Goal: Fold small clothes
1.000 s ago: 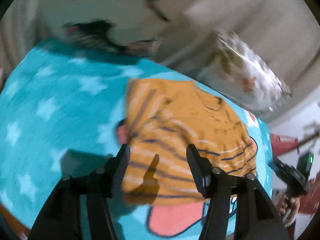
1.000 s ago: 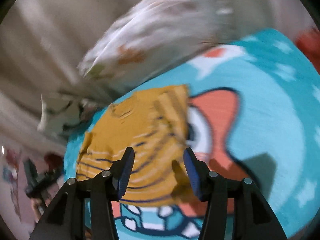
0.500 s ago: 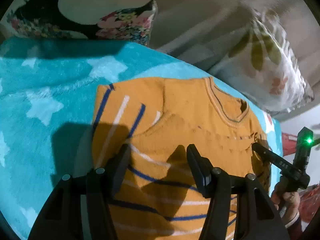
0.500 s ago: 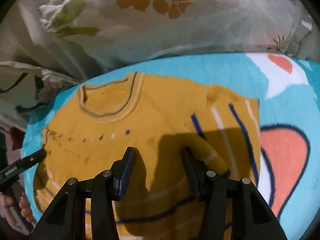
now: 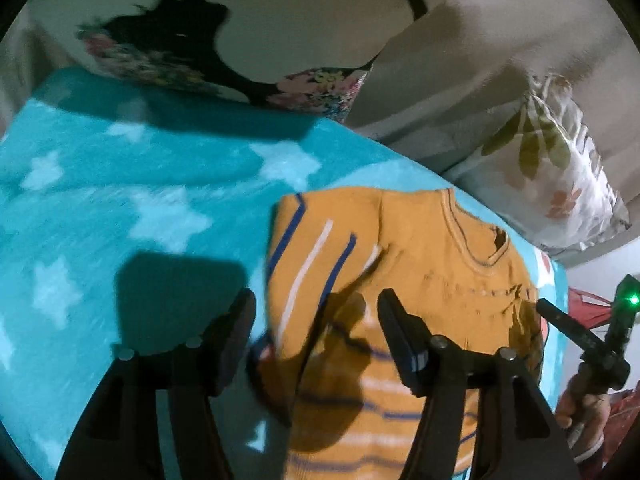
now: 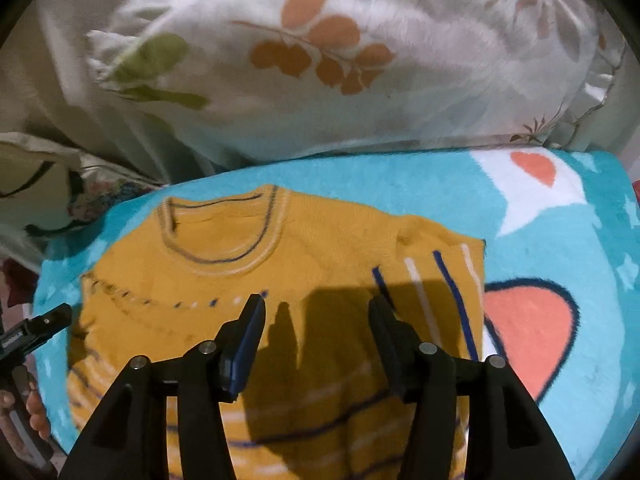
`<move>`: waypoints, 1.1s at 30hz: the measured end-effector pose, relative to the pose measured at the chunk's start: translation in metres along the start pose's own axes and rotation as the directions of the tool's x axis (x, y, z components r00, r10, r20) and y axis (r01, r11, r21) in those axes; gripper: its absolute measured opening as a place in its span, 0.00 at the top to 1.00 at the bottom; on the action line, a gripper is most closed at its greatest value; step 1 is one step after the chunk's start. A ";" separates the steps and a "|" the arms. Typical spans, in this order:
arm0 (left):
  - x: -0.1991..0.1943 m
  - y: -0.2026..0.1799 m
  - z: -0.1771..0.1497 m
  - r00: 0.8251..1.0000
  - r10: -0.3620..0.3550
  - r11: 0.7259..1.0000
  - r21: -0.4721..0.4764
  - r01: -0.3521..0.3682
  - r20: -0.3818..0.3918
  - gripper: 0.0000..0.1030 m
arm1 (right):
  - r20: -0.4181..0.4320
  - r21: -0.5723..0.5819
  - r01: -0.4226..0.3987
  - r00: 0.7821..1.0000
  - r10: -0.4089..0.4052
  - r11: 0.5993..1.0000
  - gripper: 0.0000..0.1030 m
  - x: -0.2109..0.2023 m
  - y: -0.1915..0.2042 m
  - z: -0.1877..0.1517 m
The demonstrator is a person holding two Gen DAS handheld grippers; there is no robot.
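Note:
A small mustard-yellow sweater (image 5: 424, 280) with blue and white stripes lies on a turquoise star blanket (image 5: 120, 200), its collar toward the pillows and both sleeves folded in over the body. My left gripper (image 5: 316, 320) is open and empty, hovering over the sweater's left folded edge. The right gripper's tip also shows at the right of the left wrist view (image 5: 568, 328). In the right wrist view the sweater (image 6: 320, 256) lies flat, and my right gripper (image 6: 316, 324) is open and empty above its middle.
A white leaf-print pillow (image 6: 340, 60) lies just beyond the collar, also in the left wrist view (image 5: 560, 172). A dark floral cushion (image 5: 180, 64) sits at the far left. The blanket (image 6: 560, 240) has a heart and cartoon print to the right.
Both grippers swung in low over the sweater, then pulled back slightly. The left gripper shifted left, toward the sweater's left edge. Both stayed open.

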State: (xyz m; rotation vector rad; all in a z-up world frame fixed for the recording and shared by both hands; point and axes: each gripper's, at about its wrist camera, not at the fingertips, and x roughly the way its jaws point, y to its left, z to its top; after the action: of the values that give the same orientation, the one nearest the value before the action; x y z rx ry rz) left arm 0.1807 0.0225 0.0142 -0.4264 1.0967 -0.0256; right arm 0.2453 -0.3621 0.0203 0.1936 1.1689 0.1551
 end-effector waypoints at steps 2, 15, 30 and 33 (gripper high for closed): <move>-0.010 0.000 -0.013 1.000 0.024 1.000 -0.006 -0.024 0.007 0.37 | -0.008 -0.021 -0.019 1.000 0.019 1.000 0.39 -0.009 0.001 -0.009; -0.059 -0.023 -0.108 0.958 0.279 0.960 0.020 -0.281 0.067 0.35 | -0.046 -0.352 0.237 0.962 -0.269 0.906 0.38 -0.071 -0.062 -0.088; -0.081 -0.077 -0.165 0.921 0.368 0.919 0.099 -0.381 0.131 0.34 | -0.011 -0.298 0.059 0.998 -0.065 0.953 0.33 -0.088 -0.034 -0.130; -0.086 -0.074 -0.173 0.913 0.388 0.912 0.091 -0.400 0.128 0.33 | -0.030 -0.324 0.026 0.999 -0.038 0.946 0.33 -0.082 -0.024 -0.141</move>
State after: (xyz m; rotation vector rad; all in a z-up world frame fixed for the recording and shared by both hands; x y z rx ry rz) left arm 0.0049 -0.0822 0.0467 -0.0943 1.0525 0.2885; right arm 0.0842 -0.3935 0.0348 -0.1192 1.1645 0.3200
